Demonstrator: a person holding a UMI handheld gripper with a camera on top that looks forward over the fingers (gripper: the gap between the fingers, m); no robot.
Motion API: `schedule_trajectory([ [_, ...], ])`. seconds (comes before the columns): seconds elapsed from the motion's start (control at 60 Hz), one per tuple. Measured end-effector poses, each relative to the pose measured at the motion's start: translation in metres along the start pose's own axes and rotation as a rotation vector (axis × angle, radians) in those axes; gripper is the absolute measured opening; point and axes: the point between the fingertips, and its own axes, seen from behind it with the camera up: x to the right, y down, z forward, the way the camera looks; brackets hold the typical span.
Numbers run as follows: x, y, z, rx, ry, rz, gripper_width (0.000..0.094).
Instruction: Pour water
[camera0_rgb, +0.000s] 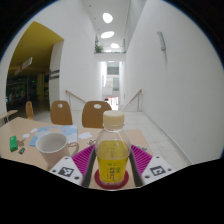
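Bottle (113, 150) of yellow liquid at lower centre, upright, cap on, clamped between both pads of the tool (112, 168). Cup (55, 147) at lower left on the worktop (20, 135). Grasp done; uncapping, tilting and pouring left.

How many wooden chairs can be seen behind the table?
2: one chair beyond the white cup, the other just behind the bottle, which the fingers hold. More may be hidden.

Claw (111, 170) grips yellow bottle (112, 150); white cup (55, 147) beside.
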Motion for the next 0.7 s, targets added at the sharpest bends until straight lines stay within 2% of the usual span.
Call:
schedule_trajectory([
  [0.05,0.0,0.015,-0.018,-0.045,-0.009,-0.01,0.0881],
  [0.083,0.001,0.019,-0.043,-0.042,-0.02,-0.002,0.0842],
  [0.25,-0.008,0.034,-0.159,-0.024,-0.093,0.08,0.0852],
  [0.383,-0.013,0.067,-0.278,-0.033,-0.161,0.152,0.0851],
  [0.533,0.007,0.113,-0.389,-0.024,-0.216,0.186,0.085],
  [0.7,0.061,0.151,-0.466,0.025,-0.217,0.279,0.0851],
])
